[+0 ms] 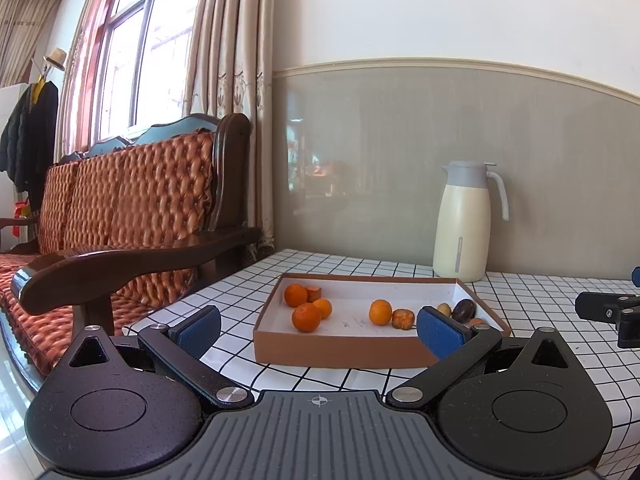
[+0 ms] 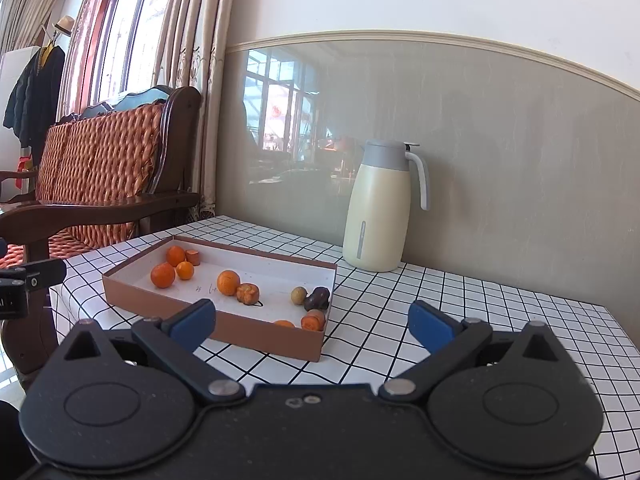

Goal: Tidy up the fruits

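Your left tool (image 1: 319, 326) and right tool (image 2: 314, 322) gape wide, empty. Box (image 1: 340, 350) wall hides corner fruit (image 2: 284, 323). Checked counter (image 2: 440, 320), jug (image 2: 378, 208) by wall.

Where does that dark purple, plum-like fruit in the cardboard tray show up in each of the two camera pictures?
Left wrist view: dark purple fruit lies at the tray's far right end, just above the gripper's right blue pad.
Right wrist view: dark purple fruit lies near the tray's right wall, centre of picture.
Shared landmark: the cream thermos jug stands behind the tray.
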Available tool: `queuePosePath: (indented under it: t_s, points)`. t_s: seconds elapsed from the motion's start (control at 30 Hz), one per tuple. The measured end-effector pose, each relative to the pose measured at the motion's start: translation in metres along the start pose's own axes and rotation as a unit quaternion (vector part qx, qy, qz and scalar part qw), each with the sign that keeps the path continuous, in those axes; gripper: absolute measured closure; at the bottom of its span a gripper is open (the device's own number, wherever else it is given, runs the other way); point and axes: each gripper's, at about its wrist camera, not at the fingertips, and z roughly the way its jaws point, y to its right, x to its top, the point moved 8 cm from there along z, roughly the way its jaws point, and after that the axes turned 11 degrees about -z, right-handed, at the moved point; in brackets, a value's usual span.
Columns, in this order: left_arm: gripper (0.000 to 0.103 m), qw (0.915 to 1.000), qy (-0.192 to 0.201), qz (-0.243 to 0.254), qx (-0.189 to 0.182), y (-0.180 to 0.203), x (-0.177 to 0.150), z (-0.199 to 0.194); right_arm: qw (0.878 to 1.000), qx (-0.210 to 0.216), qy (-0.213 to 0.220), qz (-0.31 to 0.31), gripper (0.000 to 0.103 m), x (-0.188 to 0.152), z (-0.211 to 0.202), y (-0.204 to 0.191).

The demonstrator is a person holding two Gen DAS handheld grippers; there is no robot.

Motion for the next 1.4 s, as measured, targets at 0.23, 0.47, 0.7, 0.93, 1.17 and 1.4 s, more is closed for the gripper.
queuePosePath:
  t_s: [0.23,0.47,0.7,0.93,1.17,1.4]
  points:
    - [0.0,1.0,0.0,0.0,0.0,0.0007,0.0002,-0.0001,1.0,0.0,0.0,-0.001,0.006,-0.0001,0.0002,-0.0002]
    - [0.0,1.0,0.0,0.001,0.0,0.0012,0.0012,-0.0005,1.0,0.0,-0.001,0.0,0.006,0.0,0.0004,-0.0004]
    - [0.0,1.0,0.0,0.005,0.002,0.0009,0.0012,0.001,1.0,0.001,-0.003,0.0,0.006,-0.0019,0.0016,-0.0011]
    - [0.0,0.9999,-0.001,0.014,0.002,0.0039,0.0019,0.0011,1.0,0.003,-0.005,-0.001,0.006,-0.0046,0.0018,-0.0017]
    - [0.0,0.9999,0.003,0.014,-0.005,0.0051,0.0018,-0.0016,1.0,0.004,-0.006,-0.002,0.006,-0.0054,0.0023,-0.0015]
    - [0.0,0.9997,0.007,0.017,-0.015,0.0041,0.002,-0.0035,1.0,0.003,-0.006,-0.003,0.006,-0.0053,0.0021,-0.0016]
